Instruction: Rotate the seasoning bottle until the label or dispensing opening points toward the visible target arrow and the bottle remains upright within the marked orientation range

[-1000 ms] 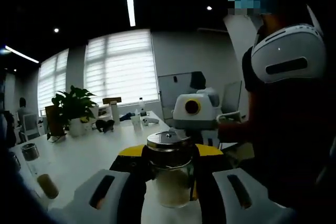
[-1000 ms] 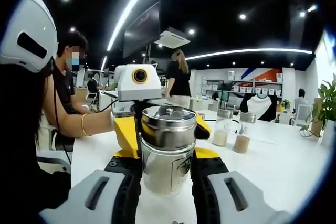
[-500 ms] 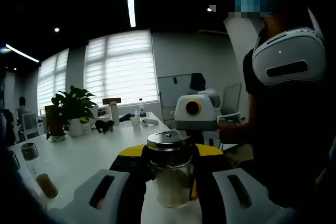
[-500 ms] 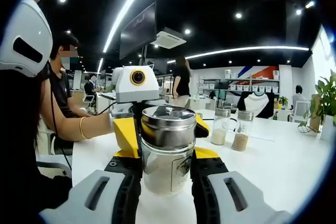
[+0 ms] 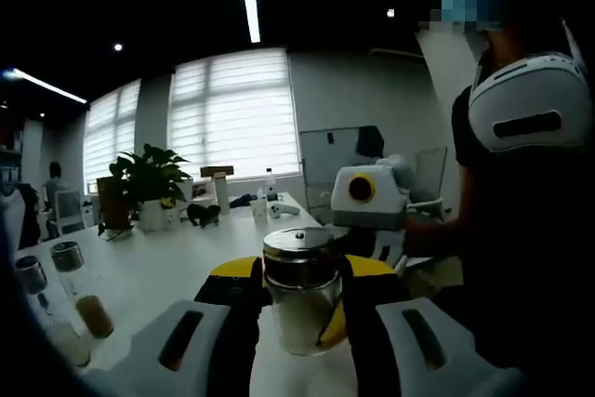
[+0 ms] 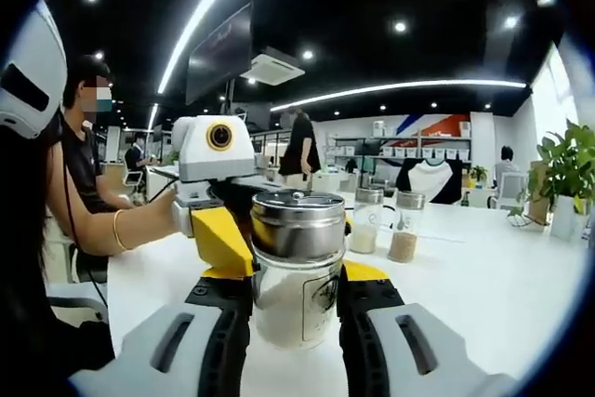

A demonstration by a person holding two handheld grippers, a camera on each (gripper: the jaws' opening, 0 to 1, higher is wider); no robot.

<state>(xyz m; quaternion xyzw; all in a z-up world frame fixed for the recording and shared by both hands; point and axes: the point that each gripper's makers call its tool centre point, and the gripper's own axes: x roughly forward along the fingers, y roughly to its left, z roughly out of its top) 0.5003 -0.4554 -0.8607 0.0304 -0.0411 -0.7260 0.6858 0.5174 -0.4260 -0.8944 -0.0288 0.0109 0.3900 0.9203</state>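
Right gripper view: clear glass seasoning bottle with steel lid (image 6: 297,267) stands upright on white table (image 6: 483,285), clamped between right gripper (image 6: 296,323) and left gripper (image 5: 299,327) — label has swung slightly since a second ago, so rotation looks underway; no arrow visible.

Black-jawed, yellow-backed hand-held gripper (image 6: 296,323); bracelet (image 6: 118,230); dark top (image 5: 521,258).
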